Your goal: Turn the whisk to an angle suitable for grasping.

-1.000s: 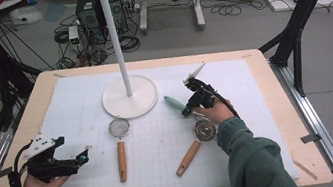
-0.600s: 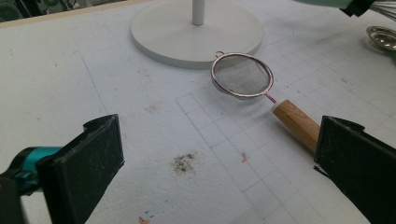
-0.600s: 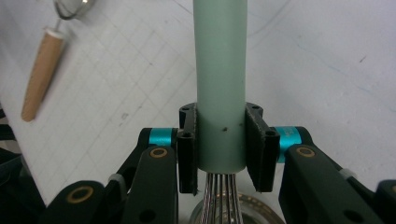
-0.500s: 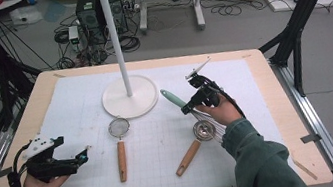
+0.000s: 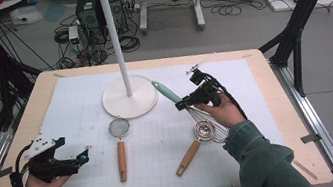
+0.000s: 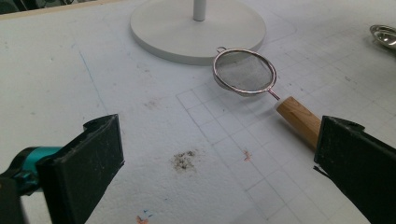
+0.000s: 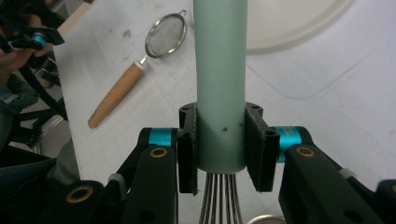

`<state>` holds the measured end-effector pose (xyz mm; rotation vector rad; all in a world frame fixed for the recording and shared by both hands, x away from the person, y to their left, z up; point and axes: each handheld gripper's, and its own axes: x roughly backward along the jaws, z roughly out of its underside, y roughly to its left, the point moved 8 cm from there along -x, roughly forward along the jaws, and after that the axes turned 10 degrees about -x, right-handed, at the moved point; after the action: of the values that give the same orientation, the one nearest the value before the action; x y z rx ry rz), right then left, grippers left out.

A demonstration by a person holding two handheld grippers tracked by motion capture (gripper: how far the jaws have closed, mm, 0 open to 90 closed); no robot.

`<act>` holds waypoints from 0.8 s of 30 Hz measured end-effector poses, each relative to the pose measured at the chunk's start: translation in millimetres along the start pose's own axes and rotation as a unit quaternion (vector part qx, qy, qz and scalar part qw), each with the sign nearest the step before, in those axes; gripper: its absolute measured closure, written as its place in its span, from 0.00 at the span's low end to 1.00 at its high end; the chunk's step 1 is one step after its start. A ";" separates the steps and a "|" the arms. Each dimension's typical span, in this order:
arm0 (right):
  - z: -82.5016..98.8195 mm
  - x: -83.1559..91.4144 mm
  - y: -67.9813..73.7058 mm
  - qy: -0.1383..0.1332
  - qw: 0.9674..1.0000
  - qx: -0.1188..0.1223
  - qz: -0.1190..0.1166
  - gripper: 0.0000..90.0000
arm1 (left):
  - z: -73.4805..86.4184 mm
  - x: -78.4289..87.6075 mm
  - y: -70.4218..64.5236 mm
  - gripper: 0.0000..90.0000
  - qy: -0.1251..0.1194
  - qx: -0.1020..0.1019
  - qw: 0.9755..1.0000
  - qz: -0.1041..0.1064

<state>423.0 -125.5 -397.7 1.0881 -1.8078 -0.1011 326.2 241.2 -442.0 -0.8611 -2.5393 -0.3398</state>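
Observation:
My right gripper (image 5: 181, 104) is shut on the lower end of a whisk's mint-green handle (image 5: 166, 91), just right of the white stand's base (image 5: 130, 98). In the right gripper view the two pads of the gripper (image 7: 220, 145) clamp the green handle (image 7: 220, 70), and the whisk's wires run down below them. The wires (image 5: 207, 120) trail back under the person's hand. My left gripper (image 5: 82, 157) rests open at the mat's front left, its jaws wide apart with nothing between them. A mesh strainer (image 6: 245, 72) with a wooden handle lies ahead of it.
The strainer (image 5: 118, 129) lies in the middle of the white gridded mat (image 5: 70, 103). A small metal scoop with a wooden handle (image 5: 197, 141) lies to its right. The stand's pole (image 5: 113, 36) rises at the back. Boxes and cables crowd the floor beyond the table.
My right gripper has carried the whisk away from the person and to the left, toward the stand's base, with the green handle now pointing at it. My left gripper has stayed put.

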 end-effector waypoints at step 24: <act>-29.8 8.7 52.5 -0.080 0.991 0.081 -0.076 0.77 | 8.7 1.5 7.6 0.02 -0.005 0.012 1.000 -0.003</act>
<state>412.1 -89.1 -350.0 1.3675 -1.8991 -0.1372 327.1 251.0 -448.2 -0.8485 -2.5499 -0.3075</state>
